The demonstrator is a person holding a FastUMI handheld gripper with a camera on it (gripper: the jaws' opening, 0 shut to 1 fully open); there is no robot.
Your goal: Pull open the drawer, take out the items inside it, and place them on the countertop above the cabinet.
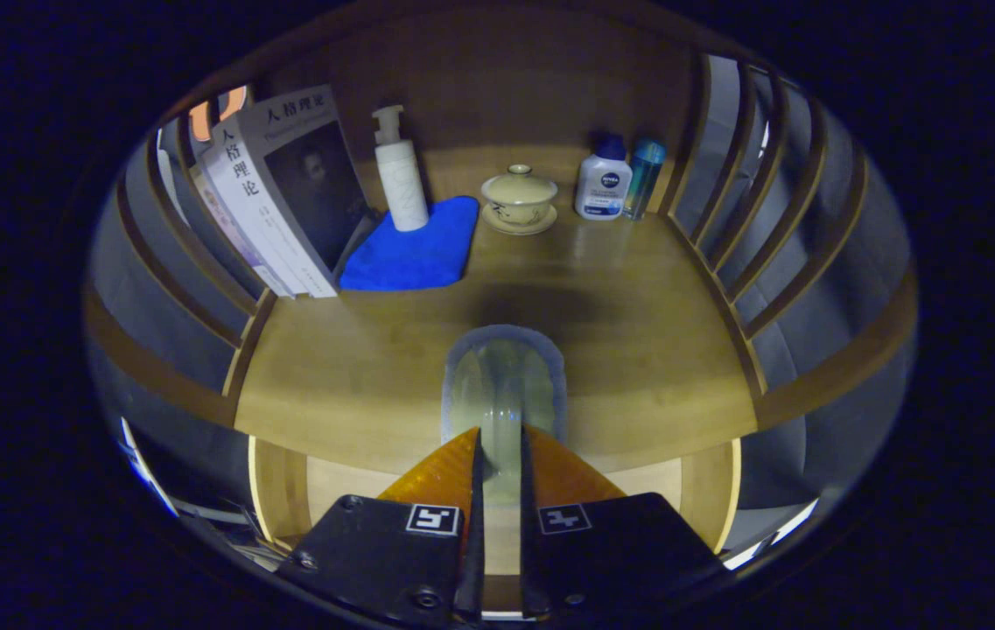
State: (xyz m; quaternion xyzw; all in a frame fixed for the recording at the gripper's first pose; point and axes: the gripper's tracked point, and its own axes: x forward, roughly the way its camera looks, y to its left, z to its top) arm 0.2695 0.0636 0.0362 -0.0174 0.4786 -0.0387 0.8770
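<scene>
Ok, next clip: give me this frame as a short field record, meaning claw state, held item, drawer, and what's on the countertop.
claw: claw closed on a pale translucent glass, both fingers pressing its sides
held item position: over the front edge of the countertop
drawer: open drawer below the claw; contents cannot be told
countertop left: leaning books, blue cloth, white pump bottle standing on the cloth
countertop back: lidded cup on saucer, white bottle with blue cap, slim blue bottle
</scene>
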